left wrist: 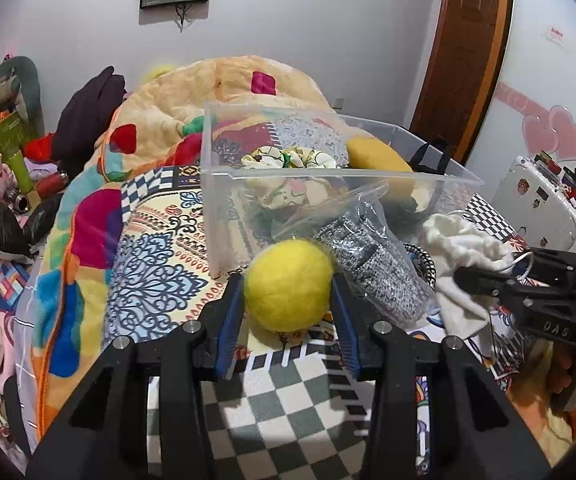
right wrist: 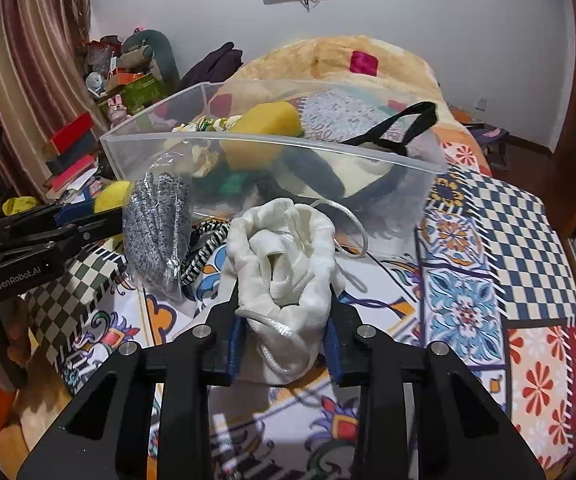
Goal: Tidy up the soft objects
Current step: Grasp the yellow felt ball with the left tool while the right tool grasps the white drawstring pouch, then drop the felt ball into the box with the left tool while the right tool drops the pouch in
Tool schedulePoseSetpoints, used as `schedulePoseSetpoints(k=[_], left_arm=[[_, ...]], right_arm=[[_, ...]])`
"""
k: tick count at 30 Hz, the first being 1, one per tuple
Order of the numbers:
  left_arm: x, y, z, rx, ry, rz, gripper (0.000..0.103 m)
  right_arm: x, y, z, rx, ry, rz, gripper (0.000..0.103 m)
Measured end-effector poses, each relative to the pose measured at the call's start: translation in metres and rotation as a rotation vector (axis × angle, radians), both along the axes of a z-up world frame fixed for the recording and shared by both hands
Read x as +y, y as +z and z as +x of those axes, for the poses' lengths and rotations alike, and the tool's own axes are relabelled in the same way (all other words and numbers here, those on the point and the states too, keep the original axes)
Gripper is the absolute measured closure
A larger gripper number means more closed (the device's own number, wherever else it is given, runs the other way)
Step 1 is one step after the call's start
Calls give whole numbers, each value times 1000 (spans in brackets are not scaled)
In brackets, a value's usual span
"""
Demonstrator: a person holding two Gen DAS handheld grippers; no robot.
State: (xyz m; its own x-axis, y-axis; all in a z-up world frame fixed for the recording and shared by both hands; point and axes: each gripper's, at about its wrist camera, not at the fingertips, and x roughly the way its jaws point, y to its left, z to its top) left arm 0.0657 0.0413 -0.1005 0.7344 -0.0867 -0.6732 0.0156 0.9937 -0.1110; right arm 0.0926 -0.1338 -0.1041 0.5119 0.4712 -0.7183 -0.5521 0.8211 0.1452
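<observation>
My left gripper (left wrist: 288,284) is shut on a yellow felt ball (left wrist: 288,286), held just above the patterned bedspread. It also shows in the right wrist view (right wrist: 110,196) at the left. My right gripper (right wrist: 284,280) is shut on a white drawstring cloth pouch (right wrist: 284,256), which also shows in the left wrist view (left wrist: 464,248). A clear plastic bin (left wrist: 328,178) sits on the bed beyond both grippers and holds a yellow plush piece (right wrist: 264,136), a floral scrunchie (left wrist: 288,158) and a black-strapped item (right wrist: 400,128). Grey speckled gloves in a clear bag (right wrist: 156,232) lie between the grippers.
A piled orange blanket (left wrist: 208,92) lies behind the bin. A black-and-white striped cord (right wrist: 202,252) lies by the gloves. Cluttered boxes and toys (left wrist: 4,152) stand left of the bed. A white case (left wrist: 536,204) stands to the right.
</observation>
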Motion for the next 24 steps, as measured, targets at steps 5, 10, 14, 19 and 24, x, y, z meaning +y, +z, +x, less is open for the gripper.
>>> schedulePoseSetpoints(k=[5, 10, 14, 19, 24], left_arm=[[4, 11, -12, -27, 9, 6, 61], [2, 33, -20, -88, 4, 12, 61], [0, 49, -20, -125, -5, 5, 61], [-1, 69, -15, -177, -9, 2, 60], [2, 87, 1, -222, -16, -24, 60]], right_arm=[[-20, 12, -6, -36, -33, 20, 76], [-33, 35, -5, -92, -74, 64, 76], [-34, 55, -5, -161, -77, 67, 76], [-25, 73, 4, -230, -68, 59, 76], [-17, 85, 13, -288, -74, 67, 76]])
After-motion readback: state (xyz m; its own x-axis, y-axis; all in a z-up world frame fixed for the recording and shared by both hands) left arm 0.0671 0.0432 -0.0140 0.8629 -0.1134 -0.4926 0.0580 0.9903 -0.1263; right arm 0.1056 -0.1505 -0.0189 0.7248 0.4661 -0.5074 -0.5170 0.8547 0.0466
